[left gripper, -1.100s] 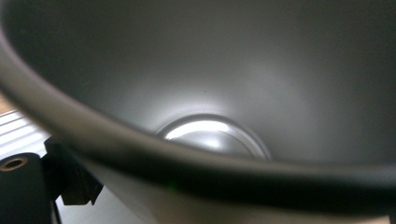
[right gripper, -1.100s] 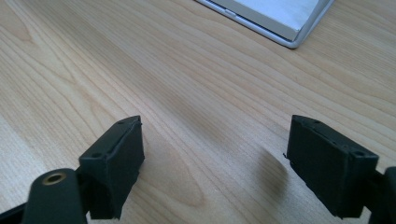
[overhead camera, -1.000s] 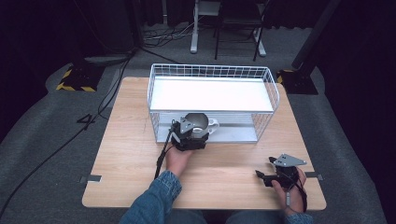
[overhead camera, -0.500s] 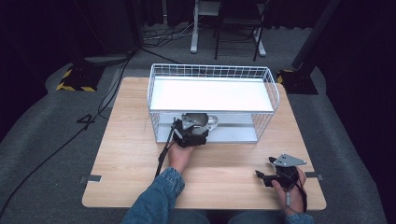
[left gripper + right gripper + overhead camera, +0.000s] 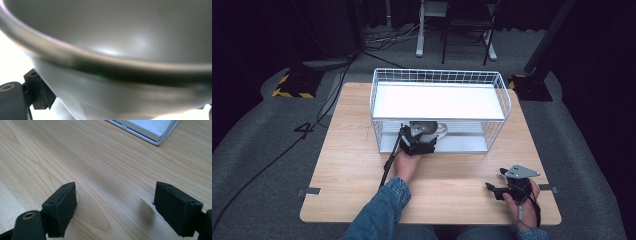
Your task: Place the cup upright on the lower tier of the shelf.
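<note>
A grey mug (image 5: 430, 129) with a pale handle is held at the front opening of a white wire rack (image 5: 438, 75), just above its lower shelf. My left gripper (image 5: 421, 138) is shut on it, with the hand right behind it on the table side. In the left gripper view the mug's rim and inside (image 5: 125, 37) loom very close, and one black pad (image 5: 40, 93) presses its outer wall at lower left. My right gripper (image 5: 490, 189) rests open near the table's front right, and in its own view my right gripper (image 5: 115, 207) has bare wood between the jaws.
The rack has a white top shelf (image 5: 439, 100) and stands at the back middle of the wooden table (image 5: 347, 150). One corner of its base (image 5: 150, 132) is seen ahead of the right gripper. Dark floor, cables and chair legs lie beyond the table.
My left gripper has carried the mug a little forward and lower, into the rack's front opening under the top shelf. The right gripper has stayed put.
</note>
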Demonstrator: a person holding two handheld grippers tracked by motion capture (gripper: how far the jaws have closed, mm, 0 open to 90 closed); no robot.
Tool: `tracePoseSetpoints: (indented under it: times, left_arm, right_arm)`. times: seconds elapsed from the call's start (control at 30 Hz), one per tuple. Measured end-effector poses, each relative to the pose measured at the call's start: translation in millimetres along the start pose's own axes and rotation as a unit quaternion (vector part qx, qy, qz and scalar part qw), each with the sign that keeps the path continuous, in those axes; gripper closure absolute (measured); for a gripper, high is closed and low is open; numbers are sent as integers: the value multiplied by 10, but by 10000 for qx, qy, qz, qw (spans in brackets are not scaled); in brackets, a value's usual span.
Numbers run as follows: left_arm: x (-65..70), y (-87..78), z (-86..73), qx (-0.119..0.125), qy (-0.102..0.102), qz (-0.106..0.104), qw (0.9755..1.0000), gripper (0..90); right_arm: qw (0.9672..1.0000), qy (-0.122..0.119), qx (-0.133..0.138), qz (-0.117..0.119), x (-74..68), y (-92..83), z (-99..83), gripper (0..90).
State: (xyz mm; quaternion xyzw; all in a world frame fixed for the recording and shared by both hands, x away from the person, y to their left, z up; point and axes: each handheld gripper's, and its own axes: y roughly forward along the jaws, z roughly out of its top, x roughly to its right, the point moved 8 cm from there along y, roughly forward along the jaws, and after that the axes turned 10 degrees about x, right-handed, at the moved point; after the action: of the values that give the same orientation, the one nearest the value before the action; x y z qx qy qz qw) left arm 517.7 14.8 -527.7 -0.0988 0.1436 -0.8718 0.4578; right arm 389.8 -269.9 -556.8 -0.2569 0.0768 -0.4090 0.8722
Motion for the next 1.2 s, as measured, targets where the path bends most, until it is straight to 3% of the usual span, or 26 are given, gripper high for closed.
tracePoseSetpoints:
  times: [0.7,0.8,0.93,1.07,1.1,1.2]
  left_arm:
    - [-4,52,44,-27,-53,-20,10000,65]
    - [1,-12,116,155,-137,24,9998,1]
    - [26,-104,142,277,-128,-43,9995,0]
    - [58,-255,144,367,7,-112,9993,0]
    - [58,-304,150,435,-70,1,9990,0]
    - [54,-445,152,500,-112,-14,9987,0]
  right_arm:
    - [10000,-6,2,-5,-3,-1,0,187]
    - [10000,-7,7,7,-5,0,1,187]
    - [10000,-40,14,14,-8,1,2,187]
    - [10000,-35,12,18,-8,1,2,187]
    - [10000,-39,14,17,-7,1,2,187]
    - [10000,-24,5,39,-8,2,2,187]
